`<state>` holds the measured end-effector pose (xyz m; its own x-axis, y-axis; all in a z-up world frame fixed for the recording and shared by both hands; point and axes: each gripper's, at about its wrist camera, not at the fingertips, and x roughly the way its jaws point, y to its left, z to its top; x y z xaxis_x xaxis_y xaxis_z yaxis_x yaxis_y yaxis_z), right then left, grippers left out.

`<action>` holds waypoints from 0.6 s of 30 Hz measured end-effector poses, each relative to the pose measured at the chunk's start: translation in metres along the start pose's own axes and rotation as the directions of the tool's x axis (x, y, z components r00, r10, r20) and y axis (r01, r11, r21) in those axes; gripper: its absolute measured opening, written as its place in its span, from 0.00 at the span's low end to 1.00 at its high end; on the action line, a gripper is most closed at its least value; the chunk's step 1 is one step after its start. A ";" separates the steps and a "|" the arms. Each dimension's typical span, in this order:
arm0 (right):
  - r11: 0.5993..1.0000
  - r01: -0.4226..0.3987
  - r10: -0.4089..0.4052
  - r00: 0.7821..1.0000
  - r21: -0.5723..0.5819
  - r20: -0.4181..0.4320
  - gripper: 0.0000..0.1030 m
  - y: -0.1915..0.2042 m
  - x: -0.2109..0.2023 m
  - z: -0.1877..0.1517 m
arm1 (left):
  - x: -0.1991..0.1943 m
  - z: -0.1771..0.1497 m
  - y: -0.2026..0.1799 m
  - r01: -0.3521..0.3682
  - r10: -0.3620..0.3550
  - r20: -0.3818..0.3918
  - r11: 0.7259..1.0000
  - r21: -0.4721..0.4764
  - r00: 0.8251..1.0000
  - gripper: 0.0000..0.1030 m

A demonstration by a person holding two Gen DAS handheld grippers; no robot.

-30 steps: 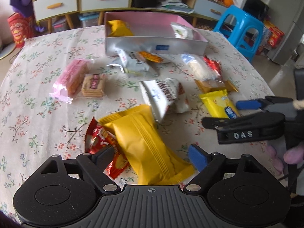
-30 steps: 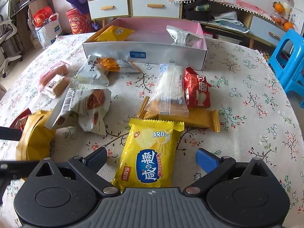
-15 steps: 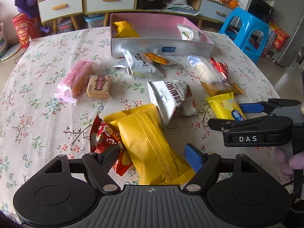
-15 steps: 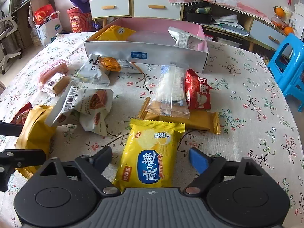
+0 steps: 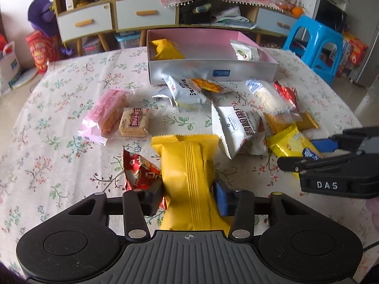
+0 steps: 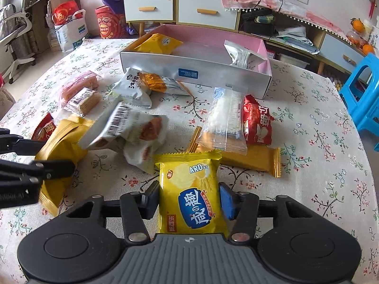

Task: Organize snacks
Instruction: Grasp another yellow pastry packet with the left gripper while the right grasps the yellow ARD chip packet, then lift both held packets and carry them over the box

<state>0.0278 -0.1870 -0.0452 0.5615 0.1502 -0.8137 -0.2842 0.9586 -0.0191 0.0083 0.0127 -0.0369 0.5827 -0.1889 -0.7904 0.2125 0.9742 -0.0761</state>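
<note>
Flanking hand-held grippers [image 5: 188,195] [image 6: 188,200], open tablecloth [image 6: 319,177] rightward.

Your left wrist camera sits low and close over the near left of the flowered table [image 5: 59,108], looking forward toward the cabinets. Your right wrist camera looks the same way from farther right. Both share the pink box [image 5: 208,45] [image 6: 206,40] and the scattered snacks; each catches the other gripper at its edge.
</note>
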 end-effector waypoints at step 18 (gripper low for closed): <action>0.998 -0.036 0.034 0.998 0.044 0.047 0.39 0.001 -0.026 0.020 | -0.029 0.016 0.006 0.117 -0.114 0.043 0.991 -0.060 0.992 0.33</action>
<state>0.0290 -0.1853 -0.0125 0.5876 0.1941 -0.7856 -0.2699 0.9622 0.0358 0.0054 0.0216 -0.0047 0.5879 -0.3043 -0.7495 0.2319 0.9511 -0.2042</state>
